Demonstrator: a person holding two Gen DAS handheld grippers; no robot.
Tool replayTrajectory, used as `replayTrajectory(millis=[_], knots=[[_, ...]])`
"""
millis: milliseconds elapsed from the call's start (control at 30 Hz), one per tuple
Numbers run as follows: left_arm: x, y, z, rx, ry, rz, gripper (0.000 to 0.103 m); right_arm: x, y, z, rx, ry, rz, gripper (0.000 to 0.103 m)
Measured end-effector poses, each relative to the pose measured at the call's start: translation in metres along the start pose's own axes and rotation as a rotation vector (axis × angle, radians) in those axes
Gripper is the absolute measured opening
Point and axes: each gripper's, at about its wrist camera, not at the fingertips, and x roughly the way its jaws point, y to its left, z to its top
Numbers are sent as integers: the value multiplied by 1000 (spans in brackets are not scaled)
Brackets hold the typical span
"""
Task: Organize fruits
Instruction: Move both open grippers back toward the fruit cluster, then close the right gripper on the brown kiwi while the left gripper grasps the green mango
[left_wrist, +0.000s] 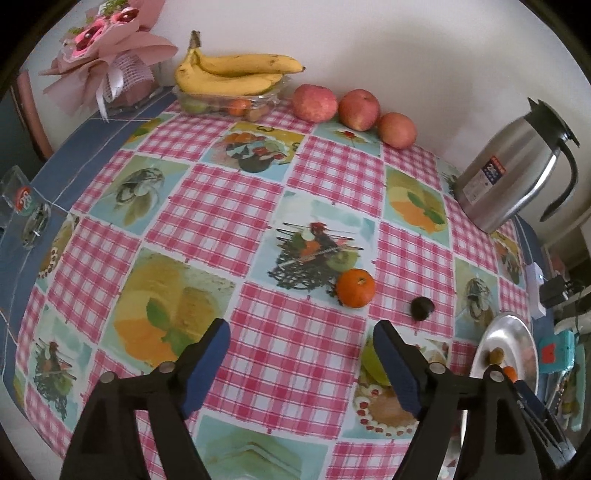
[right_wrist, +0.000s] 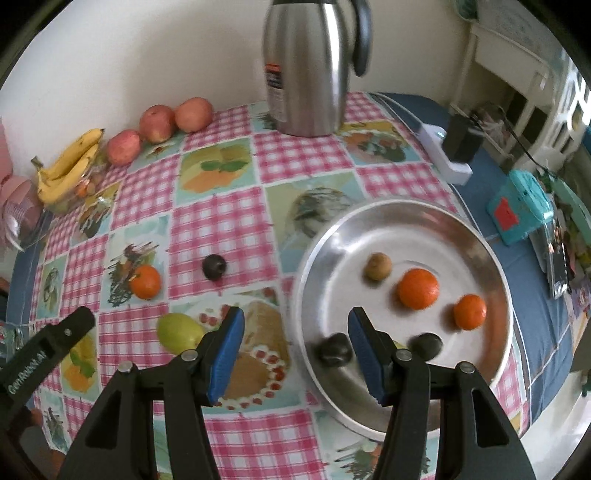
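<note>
A green fruit (left_wrist: 373, 363) lies half hidden behind the right finger of the left gripper (left_wrist: 301, 363) in the left wrist view; the right wrist view shows it whole on the table (right_wrist: 236, 221), just left of the right gripper (right_wrist: 295, 349) and near the front edge. The plate (right_wrist: 491, 258) by the table's right edge is cut off in the left view and blurred in the right one, so its two dark fruits, one (right_wrist: 334, 349) beside the right gripper's right finger and one (right_wrist: 426, 345) partly behind it, cannot be told apart by kind. Also on the plate lie a brown fruit (right_wrist: 377, 266) and two oranges, the larger (right_wrist: 418, 288) towards the middle and the smaller (right_wrist: 470, 312) nearer the rim. Loose on the table sit a third orange (left_wrist: 355, 288) and a dark fruit (left_wrist: 422, 307) close together, between the middle and the plate. Along the back edge stand three apples (left_wrist: 357, 110), and bananas (left_wrist: 229, 74) top a clear tub (left_wrist: 221, 103) whose contents are hard to make out. The flask (left_wrist: 513, 166) at the back right corner carries a label too small to read. White lettering runs along the left gripper's arm in the right view, its letters unclear. Both grippers tilt steeply down over the checked cloth. The left gripper's jaws stand wide apart and the right's are spread less far, nothing between either pair.
</note>
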Motion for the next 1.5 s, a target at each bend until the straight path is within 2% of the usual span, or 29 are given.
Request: replayTrajectory(millis=[100, 133, 233, 300, 333, 500, 867, 1100, 1333, 1433, 1500], knots=[[-1, 9, 4, -19, -37, 54, 97, 4, 9, 1, -30, -10, 4, 82], [-2, 12, 6, -23, -47, 68, 103, 6, 10, 1, -37, -9, 6, 82], [-3, 20, 11, -35, -77, 99, 103, 15, 11, 2, -61, 5, 8, 84], [-2, 24, 14, -39, -84, 108, 103, 16, 11, 4, -71, -5, -5, 96], [-1, 25, 15, -41, -85, 111, 103, 15, 11, 5, -71, -17, -8, 97], [3, 24, 20, -49, -83, 101, 103, 11, 6, 10, -57, -54, 5, 98], [12, 14, 23, -43, -62, 58, 103, 19, 4, 14, -41, -31, 52, 98], [17, 2, 18, 4, 4, 15, 103, 25, 21, 10, -92, 8, 93, 98], [23, 10, 16, -45, 47, -17, 103, 26, 42, 2, -150, 26, 170, 98], [26, 13, 15, -67, 65, -28, 103, 27, 45, 0, -155, 32, 190, 95], [31, 13, 13, -78, 89, -30, 103, 29, 45, 0, -152, 40, 195, 80]])
